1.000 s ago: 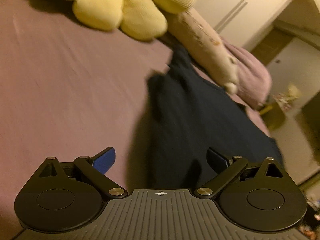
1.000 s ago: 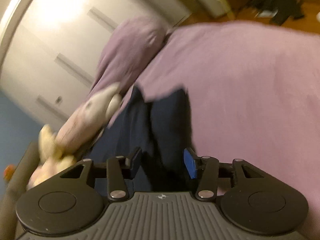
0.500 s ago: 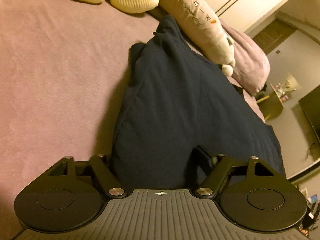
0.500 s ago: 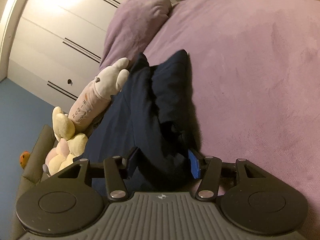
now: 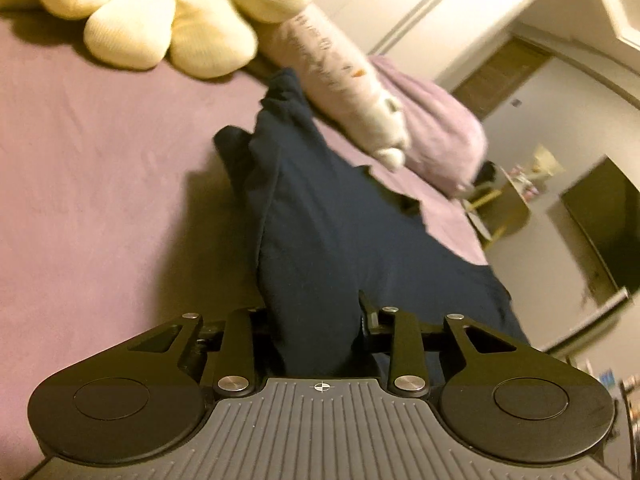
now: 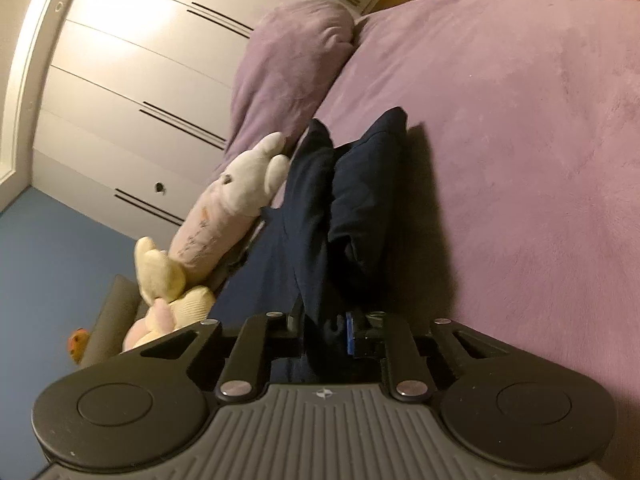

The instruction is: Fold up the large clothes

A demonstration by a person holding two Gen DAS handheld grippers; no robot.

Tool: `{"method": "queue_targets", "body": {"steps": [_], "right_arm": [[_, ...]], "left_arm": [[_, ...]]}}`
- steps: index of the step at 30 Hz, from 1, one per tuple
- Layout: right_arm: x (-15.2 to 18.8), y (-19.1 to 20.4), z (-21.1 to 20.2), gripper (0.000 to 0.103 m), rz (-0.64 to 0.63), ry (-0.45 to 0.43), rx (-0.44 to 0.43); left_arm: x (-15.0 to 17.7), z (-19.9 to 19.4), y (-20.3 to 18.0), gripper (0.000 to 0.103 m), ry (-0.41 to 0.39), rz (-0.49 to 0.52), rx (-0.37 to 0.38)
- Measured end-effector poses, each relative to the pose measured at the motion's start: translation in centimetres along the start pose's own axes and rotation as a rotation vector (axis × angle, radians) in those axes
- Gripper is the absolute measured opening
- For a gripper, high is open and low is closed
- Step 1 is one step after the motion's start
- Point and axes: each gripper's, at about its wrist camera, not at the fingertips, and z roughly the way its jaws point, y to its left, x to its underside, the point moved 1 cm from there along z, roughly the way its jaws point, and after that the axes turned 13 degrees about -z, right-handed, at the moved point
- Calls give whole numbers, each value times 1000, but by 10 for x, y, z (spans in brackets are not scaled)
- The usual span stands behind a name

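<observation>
A large dark navy garment (image 5: 320, 232) lies stretched over the purple bed (image 5: 100, 184). My left gripper (image 5: 316, 316) is shut on one edge of it, with cloth bunched between the fingers. My right gripper (image 6: 322, 326) is shut on another edge of the navy garment (image 6: 320, 208), which hangs lifted off the bed (image 6: 520, 140) and casts a shadow. Both grippers' fingertips are mostly hidden by the cloth.
A yellow flower-shaped plush (image 5: 168, 20) and a long pink plush (image 5: 340, 80) lie at the head of the bed beside a purple pillow (image 5: 436, 128). The pink plush (image 6: 224, 220) and pillow (image 6: 288, 68) show against white wardrobe doors (image 6: 140, 60). A small table (image 5: 504, 204) stands beyond the bed edge.
Both grippers closed from open onto the garment's edges. The garment has since been lifted and pulled up off the bed, and both views tilted back.
</observation>
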Motion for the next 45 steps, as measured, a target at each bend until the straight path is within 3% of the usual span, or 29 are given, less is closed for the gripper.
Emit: {"method": "queue_targets", "body": {"steps": [6,9,12,15,18,19,22,25,26,29,30,31,32,33,34,37,39,41,43,45], "right_arm": [[51,2,-74,16,42,83,-20],[86,4,-115,17,36,114,10],[96,7,-134,31,14,127,108],[81,26,-147,38,-85,54,232],[59,52,-136,61,-218,11,256],[52,60,-124,62,-255,9,253],[35,71,-77,62,-297,39,281],[20,75,-23,62,-314,70,346],[19,76,-10,62,-332,78,369],[12,81,32,61,-394,102,444],[11,82,43,55,-409,107,457],[10,83,55,42,-420,110,466],[9,83,62,34,-427,113,473],[7,82,64,15,-428,111,472],[6,83,64,11,-422,97,458],[2,96,45,10,-473,-42,448],[4,98,40,10,-522,-104,496],[9,89,56,11,-552,-60,563],[14,78,72,19,-547,18,600],[14,84,62,22,-548,-46,597]], "left_arm": [[65,-82,22,34,81,-22,-12],[96,-100,44,45,104,-34,-90],[102,-103,60,51,81,-76,-159],[94,-106,54,58,7,-54,-163],[83,-91,52,70,-31,-35,-170],[79,-84,52,70,-34,-36,-186],[62,-64,48,70,-79,-46,-233],[42,-59,45,74,-143,-119,-211],[36,-56,43,79,-160,-116,-205],[23,-35,42,81,-172,-63,-236],[18,-24,43,80,-159,-61,-255],[14,-13,44,78,-140,-73,-267],[11,-4,45,69,-130,-92,-264],[9,1,43,60,-137,-103,-258],[8,4,39,59,-158,-104,-259],[7,4,23,60,-258,-48,-244],[9,13,11,70,-292,3,-273],[13,26,3,71,-281,29,-324],[17,27,-4,71,-301,52,-363],[23,20,-17,74,-361,114,-361]]}}
